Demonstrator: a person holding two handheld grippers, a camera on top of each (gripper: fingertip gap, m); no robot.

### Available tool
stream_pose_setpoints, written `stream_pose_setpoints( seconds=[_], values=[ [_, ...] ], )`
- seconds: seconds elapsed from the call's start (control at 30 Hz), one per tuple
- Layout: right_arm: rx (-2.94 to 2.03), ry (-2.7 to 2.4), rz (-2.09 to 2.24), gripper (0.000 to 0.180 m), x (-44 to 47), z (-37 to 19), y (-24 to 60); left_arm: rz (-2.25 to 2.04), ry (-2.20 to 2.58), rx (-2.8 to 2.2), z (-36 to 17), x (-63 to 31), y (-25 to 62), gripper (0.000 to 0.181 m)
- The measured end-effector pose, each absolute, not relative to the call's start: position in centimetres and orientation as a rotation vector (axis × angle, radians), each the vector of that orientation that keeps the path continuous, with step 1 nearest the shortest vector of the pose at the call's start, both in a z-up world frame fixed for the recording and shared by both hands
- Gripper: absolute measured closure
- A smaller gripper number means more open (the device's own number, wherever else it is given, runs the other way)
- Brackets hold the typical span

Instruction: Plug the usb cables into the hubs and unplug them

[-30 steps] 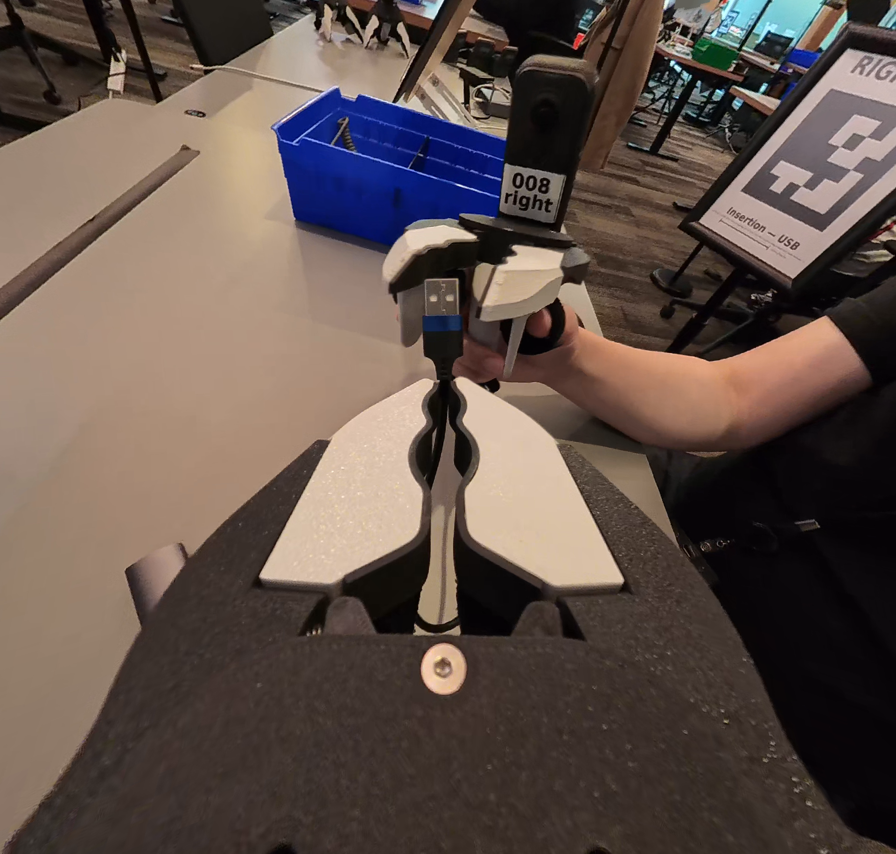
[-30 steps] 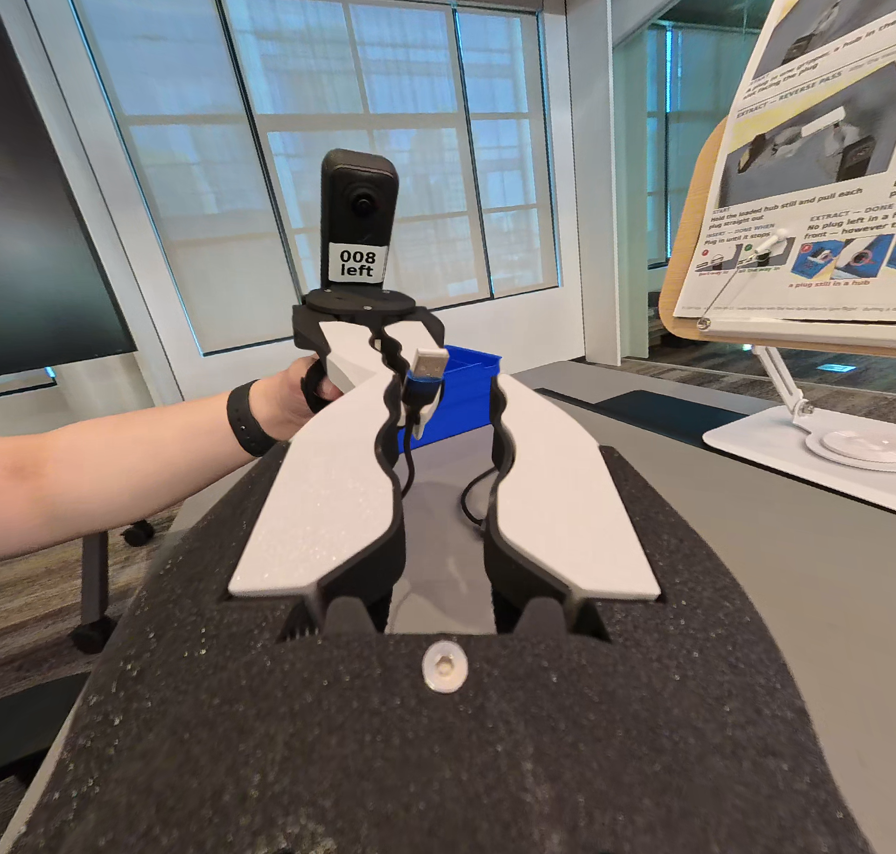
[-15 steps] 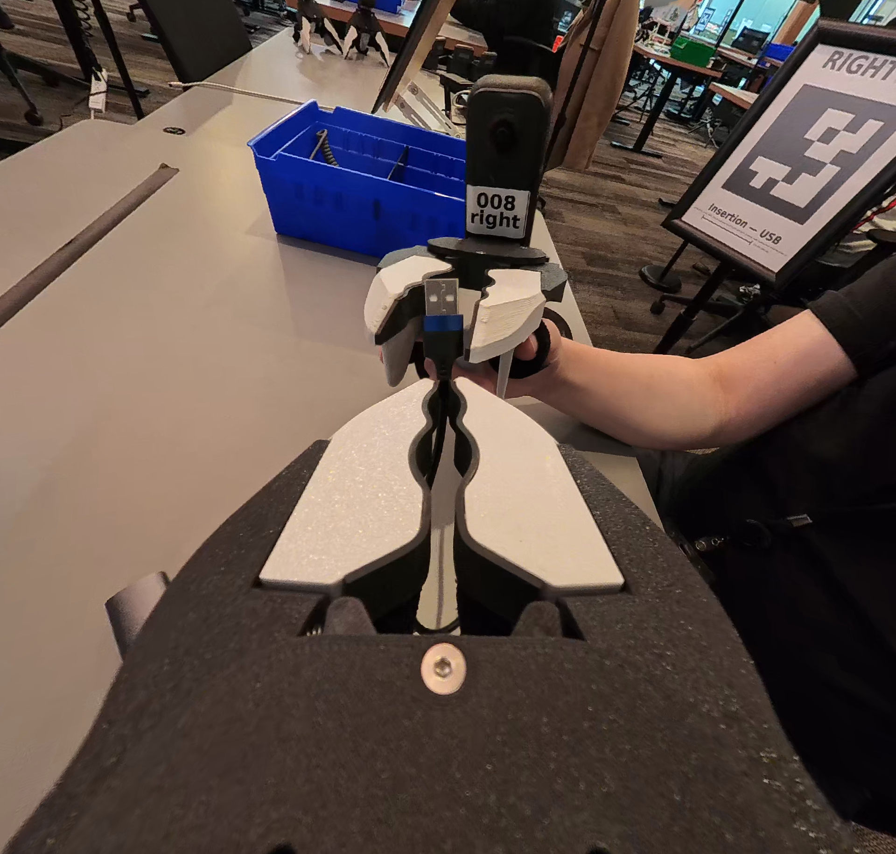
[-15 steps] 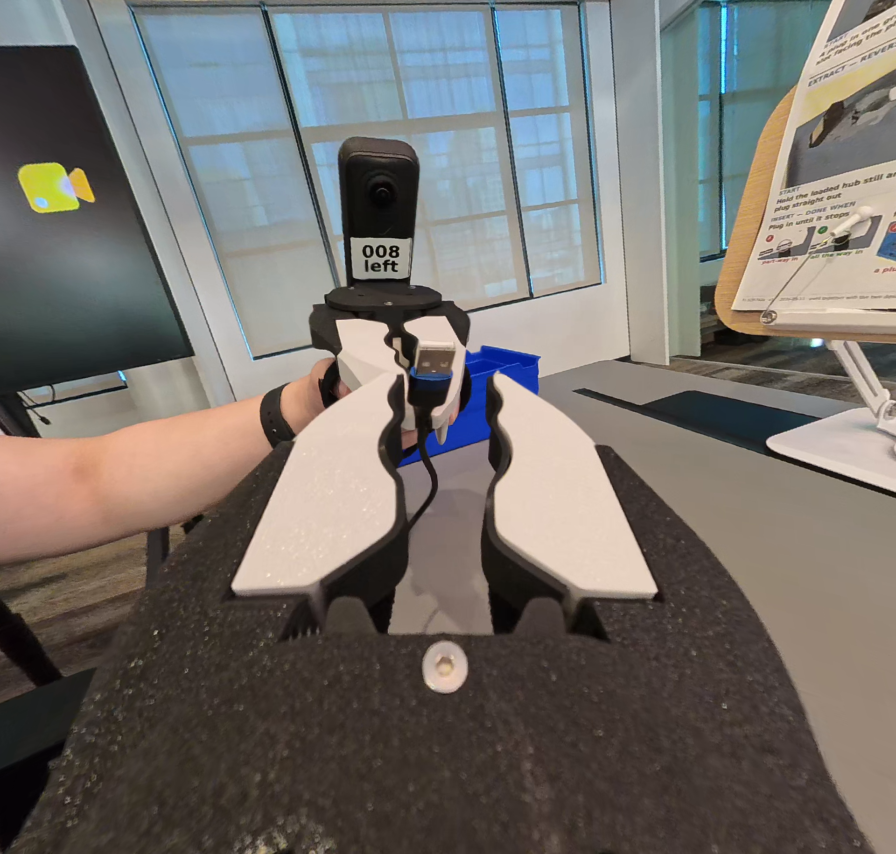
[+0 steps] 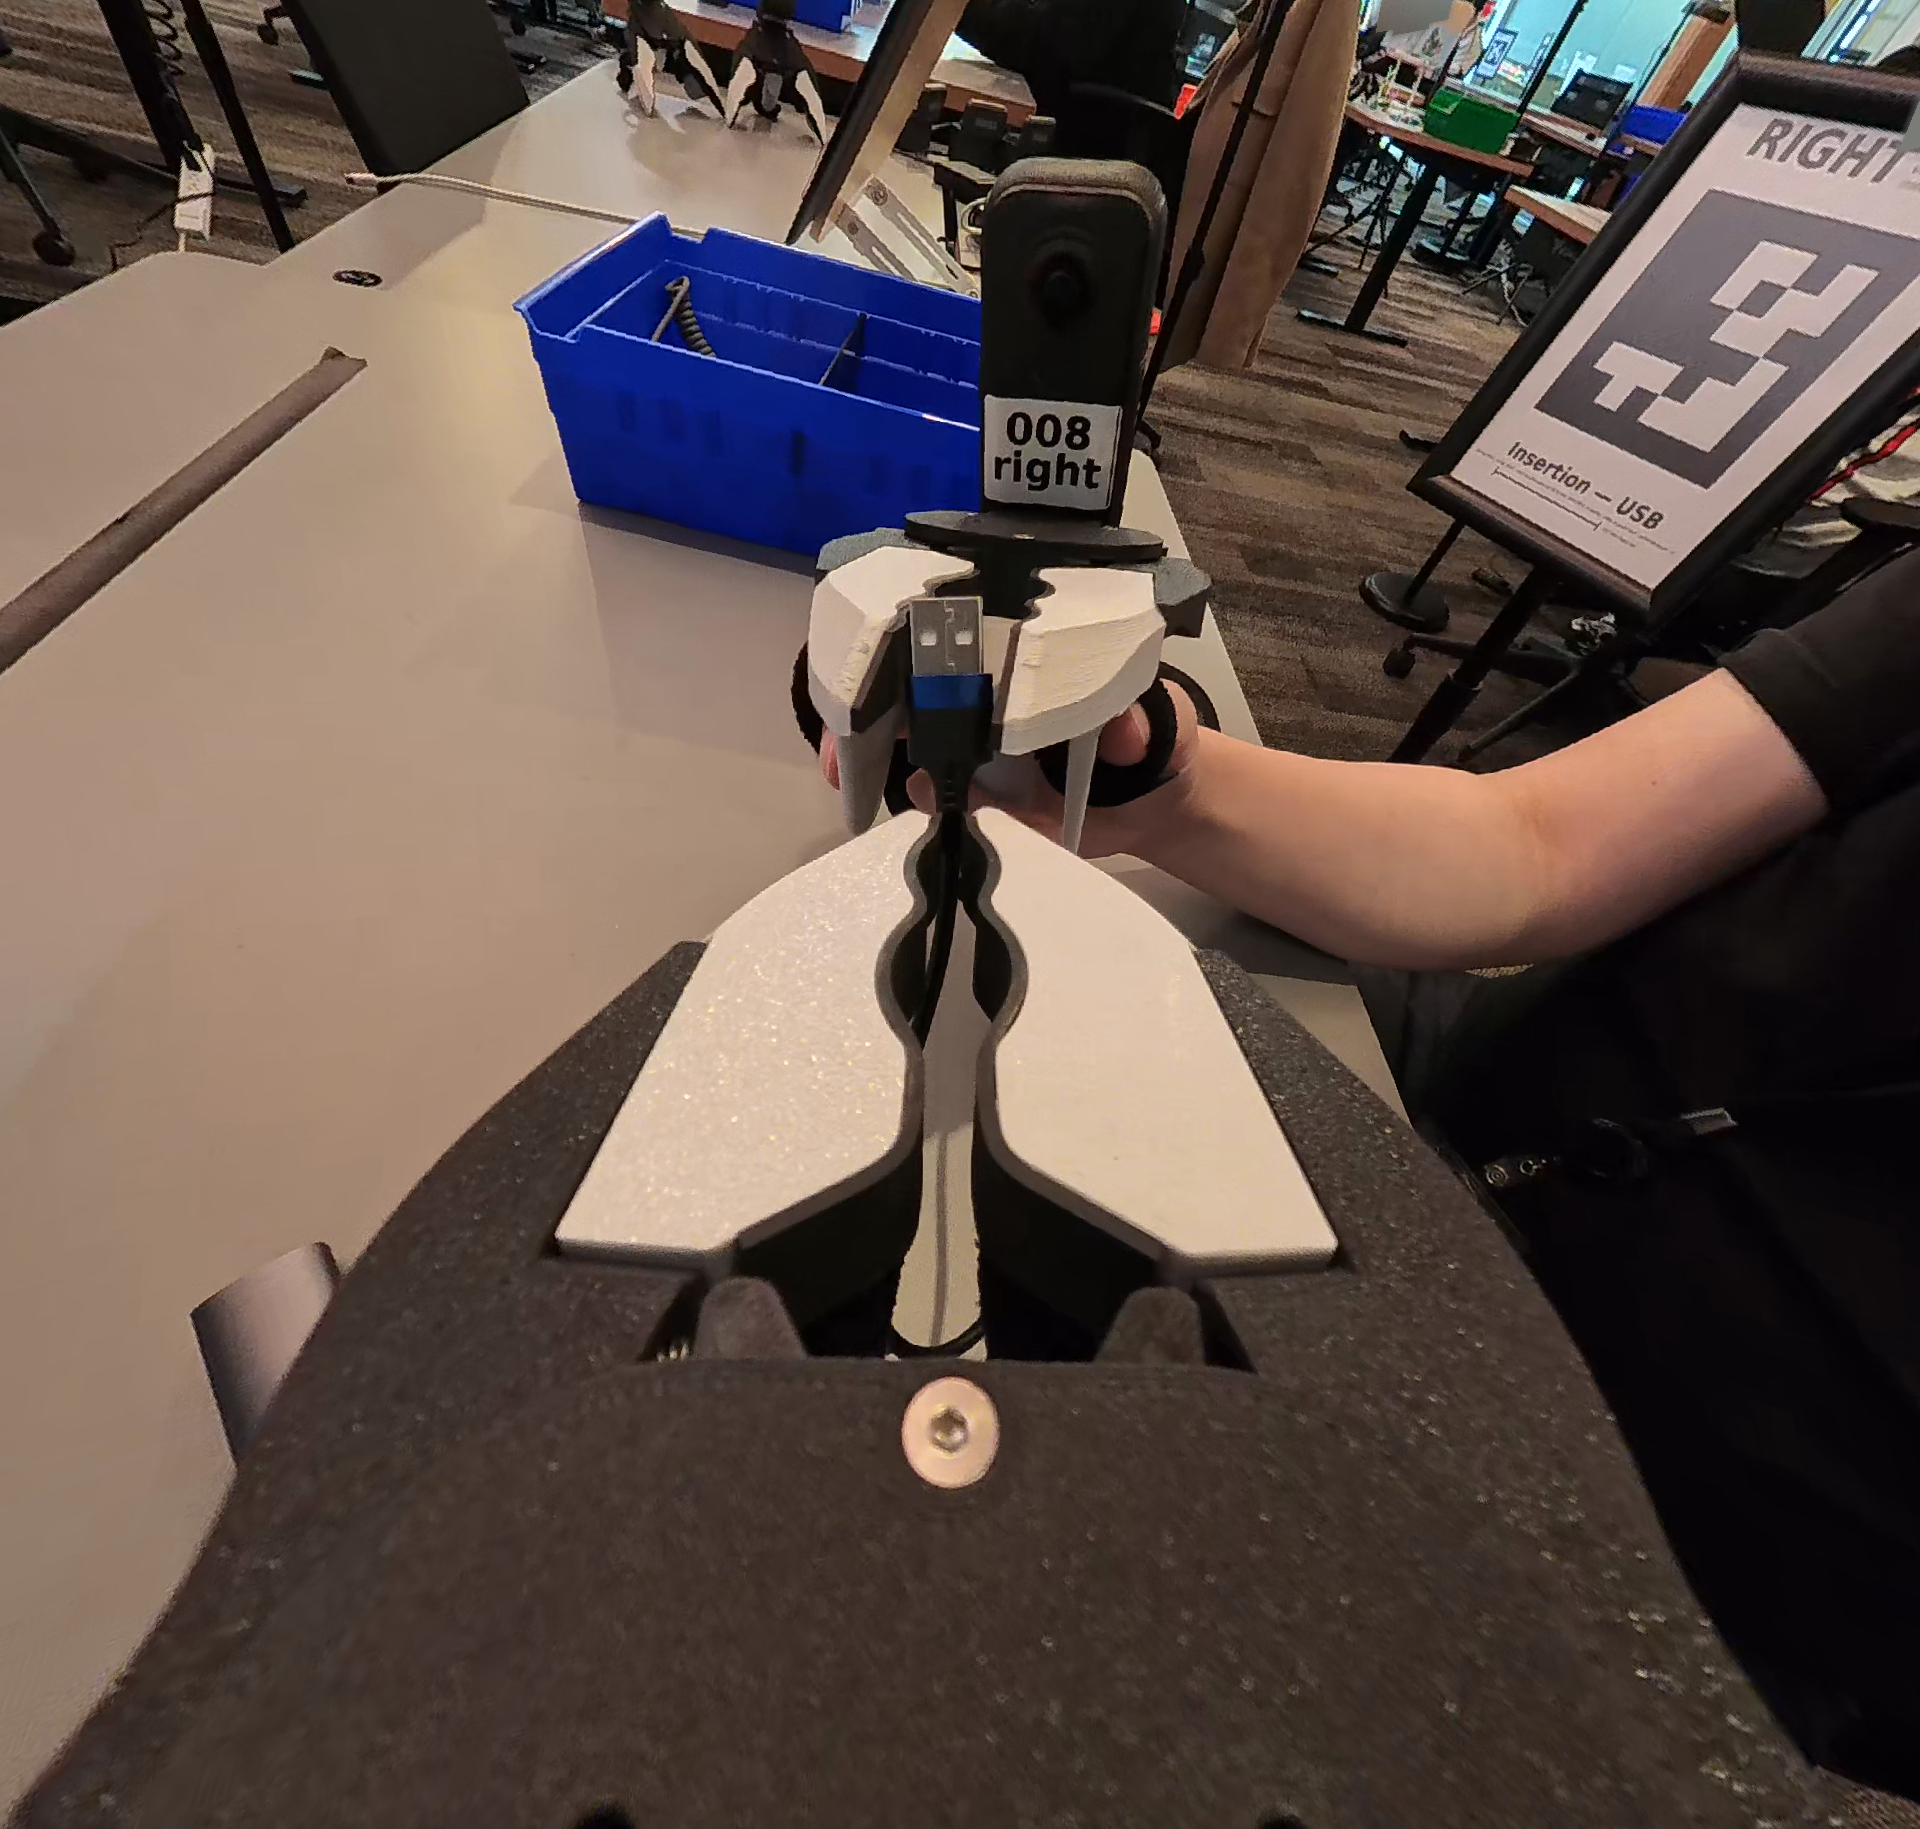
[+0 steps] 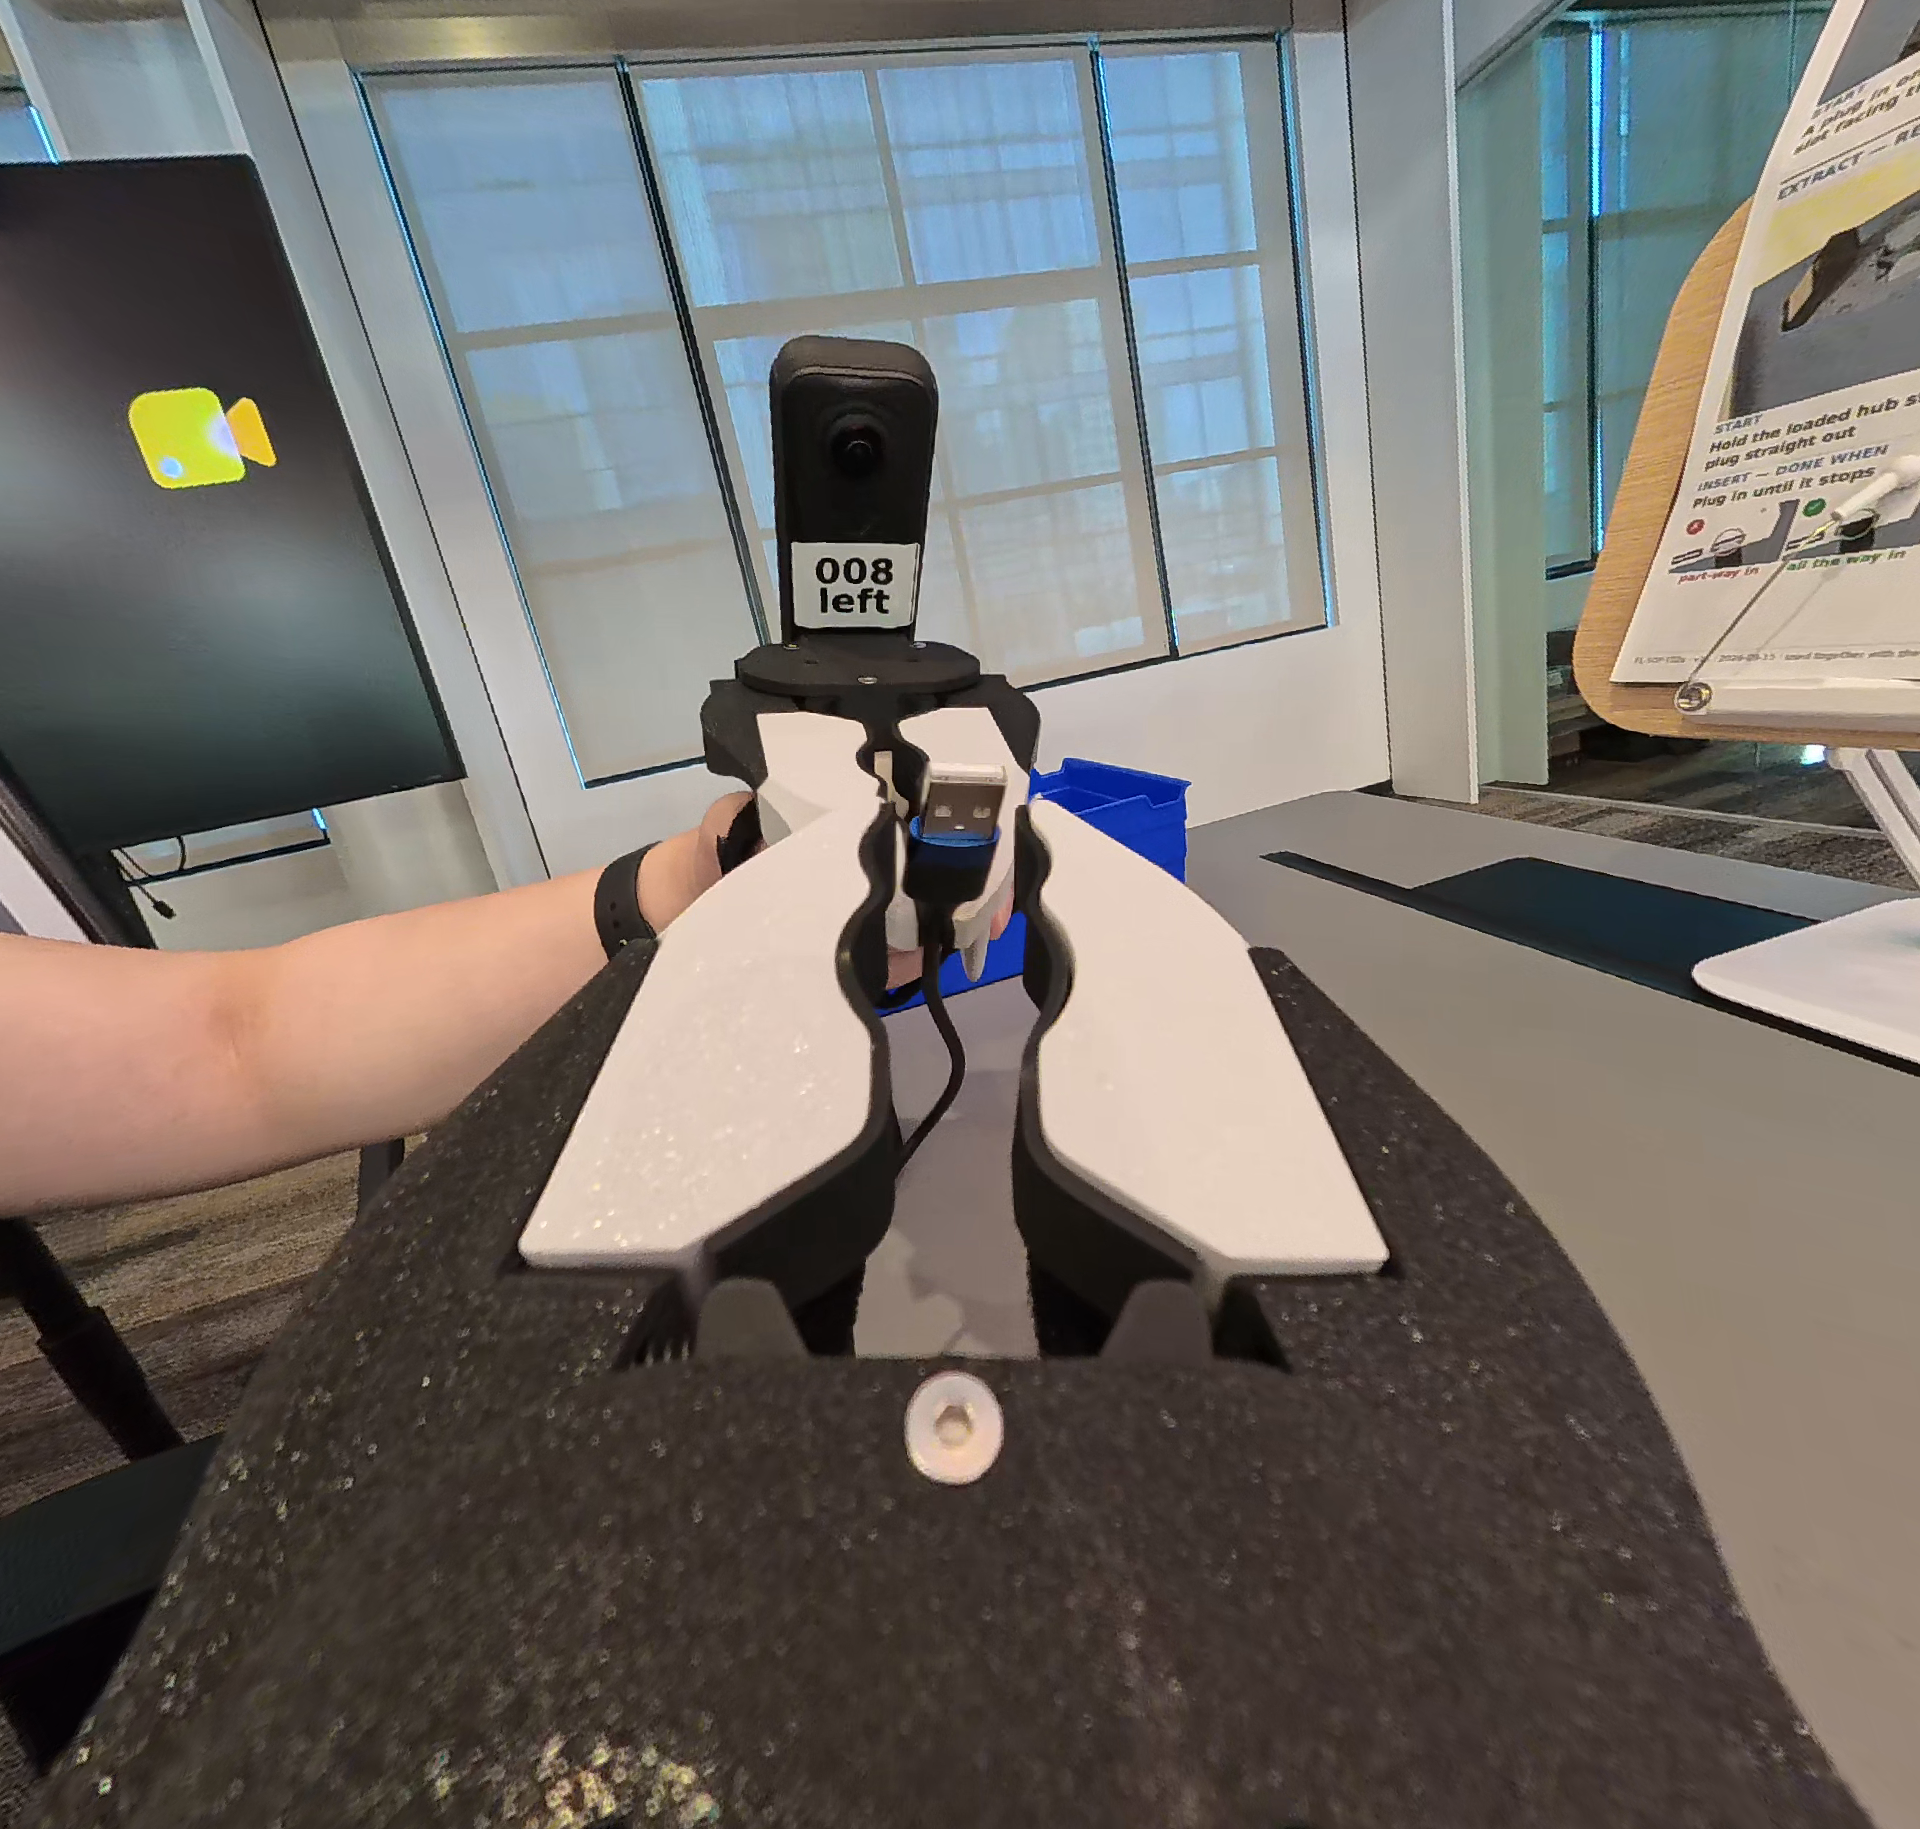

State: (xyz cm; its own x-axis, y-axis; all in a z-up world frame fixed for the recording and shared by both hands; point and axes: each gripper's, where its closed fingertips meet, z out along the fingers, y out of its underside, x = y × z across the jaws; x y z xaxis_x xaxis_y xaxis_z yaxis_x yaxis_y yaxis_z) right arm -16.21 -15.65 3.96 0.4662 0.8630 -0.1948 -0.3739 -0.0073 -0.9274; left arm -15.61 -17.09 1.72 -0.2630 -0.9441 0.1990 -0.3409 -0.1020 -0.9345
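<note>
- Between the two grippers, above the grey table (image 5: 364, 740): USB plug (image 5: 948, 647) found upright, metal end uppermost, blue collar below it, black cable (image 5: 940, 948) trailing down.
- Noted no hub in either view; plug seated in nothing.
- Found left gripper (image 5: 948, 829) pressed together on the cable just under the plug, with the cable running back between its fingers.
- Found right gripper (image 6: 958, 844) spread, plug standing between its tips; contact with the plug could not be determined.
- Observed the two grippers facing each other, tips close, each held by a bare-armed hand (image 5: 1091, 803).
- Recorded a blue bin (image 5: 727, 429) on the table beyond the right gripper, with dividers and a coiled item inside.
- Recorded a framed marker sign (image 5: 1714, 325) on a floor stand, to the right in the left wrist view.
- Recorded a dark screen (image 6: 156, 532) and an instruction sheet on a board (image 6: 1787, 491) in the right wrist view.
</note>
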Motion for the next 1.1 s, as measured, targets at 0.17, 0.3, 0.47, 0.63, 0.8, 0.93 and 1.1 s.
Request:
stream_pose_setpoints(
  seconds=[0.17,0.3,0.47,0.63,0.8,0.93,1.1],
  values=[
    [-1.223,-0.516,1.039,0.157,-16.3,3.8,-15.6,-1.376,1.598,-1.419,1.8,-15.6,-17.0,0.178],
    [-1.246,-0.478,0.996,0.152,-15.9,3.7,-15.0,-1.309,1.552,-1.449,1.6,-15.4,-16.1,0.178],
    [-1.375,-0.239,0.849,0.152,-13.5,2.3,-12.3,-1.060,1.470,-1.525,0.2,-15.1,-14.0,0.178],
    [-1.475,-0.151,0.809,0.153,-12.9,1.0,-11.4,-0.935,1.349,-1.604,-0.7,-14.7,-12.3,0.178],
    [-1.506,-0.121,0.932,0.157,-14.6,0.3,-11.1,-0.911,1.291,-1.632,-1.2,-14.1,-11.6,0.178],
    [-1.524,-0.090,0.933,0.171,-14.4,-0.3,-10.5,-0.905,1.298,-1.643,-1.3,-13.9,-11.6,0.178],
    [-1.509,-0.142,1.022,0.171,-14.9,-0.1,-10.7,-0.922,1.315,-1.657,-1.1,-14.2,-11.9,0.178]
  ],
)
